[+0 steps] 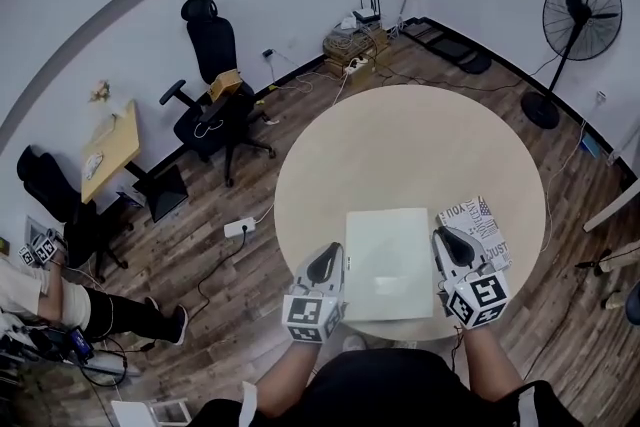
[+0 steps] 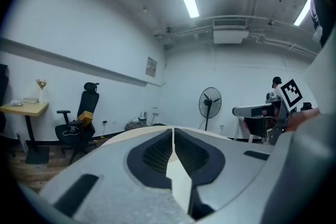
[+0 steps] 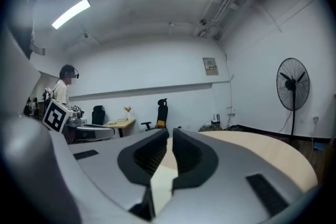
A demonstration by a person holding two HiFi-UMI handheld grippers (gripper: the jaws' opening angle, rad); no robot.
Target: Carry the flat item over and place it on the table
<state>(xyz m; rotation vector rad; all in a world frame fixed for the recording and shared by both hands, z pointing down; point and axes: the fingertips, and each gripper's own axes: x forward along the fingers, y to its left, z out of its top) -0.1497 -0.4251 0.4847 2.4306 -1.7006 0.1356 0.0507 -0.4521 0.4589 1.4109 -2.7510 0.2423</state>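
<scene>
A pale, flat rectangular board [image 1: 388, 263] lies over the near edge of the round wooden table [image 1: 400, 145] in the head view. My left gripper [image 1: 336, 261] is shut on the board's left edge, and my right gripper [image 1: 442, 249] is shut on its right edge. In the left gripper view the dark pads [image 2: 152, 155] pinch a thin pale strip of the board [image 2: 178, 178]. The right gripper view shows the same: the jaws of my right gripper [image 3: 170, 141] are closed on the board's edge [image 3: 160, 181], with the tabletop [image 3: 262, 147] beyond.
A printed paper item [image 1: 482, 221] lies on the table beside the board's right edge. A standing fan [image 1: 578, 15] is at the far right. An office chair [image 1: 215, 85] and a small desk [image 1: 108, 150] stand to the left. A seated person [image 1: 60, 300] is at the left edge.
</scene>
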